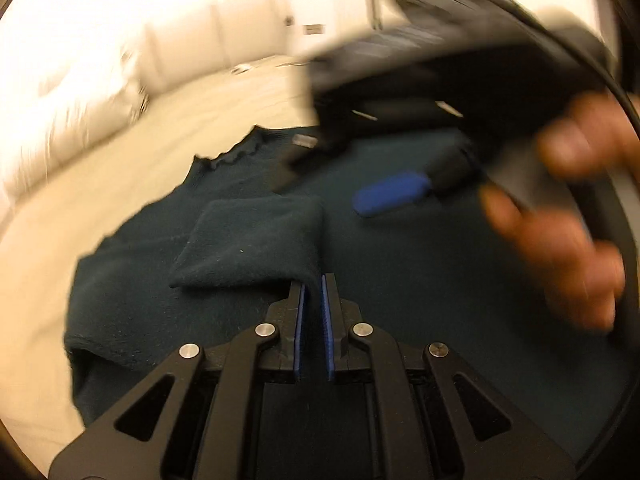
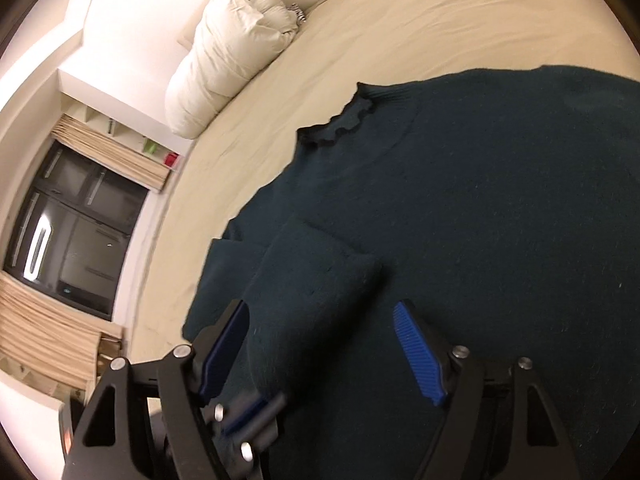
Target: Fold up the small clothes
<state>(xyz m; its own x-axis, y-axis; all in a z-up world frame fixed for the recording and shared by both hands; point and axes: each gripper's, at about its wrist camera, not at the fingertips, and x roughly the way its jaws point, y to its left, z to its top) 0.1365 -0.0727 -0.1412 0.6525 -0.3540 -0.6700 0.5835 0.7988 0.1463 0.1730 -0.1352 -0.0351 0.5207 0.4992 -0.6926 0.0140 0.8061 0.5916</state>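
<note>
A dark green sweater (image 2: pixel 480 200) with a ruffled collar (image 2: pixel 352 120) lies flat on a cream bed. One sleeve (image 1: pixel 248 240) is folded in over the body. In the left wrist view my left gripper (image 1: pixel 314 288) is shut on the end of that sleeve, with fabric between the blue pads. The right wrist view shows the same left gripper (image 2: pixel 244 412) low at the left, at the sleeve's (image 2: pixel 316 292) end. My right gripper (image 2: pixel 320 316) is open and straddles the sleeve without pressing it. It shows blurred as the right gripper (image 1: pixel 316 199) held by a hand (image 1: pixel 560 220).
The cream sheet (image 2: pixel 400 20) stretches away beyond the collar. A bunched white duvet or pillow (image 2: pixel 236 52) lies at the head of the bed. A dark window (image 2: pixel 68 240) with curtains and a shelf niche (image 2: pixel 152 148) stand to the left.
</note>
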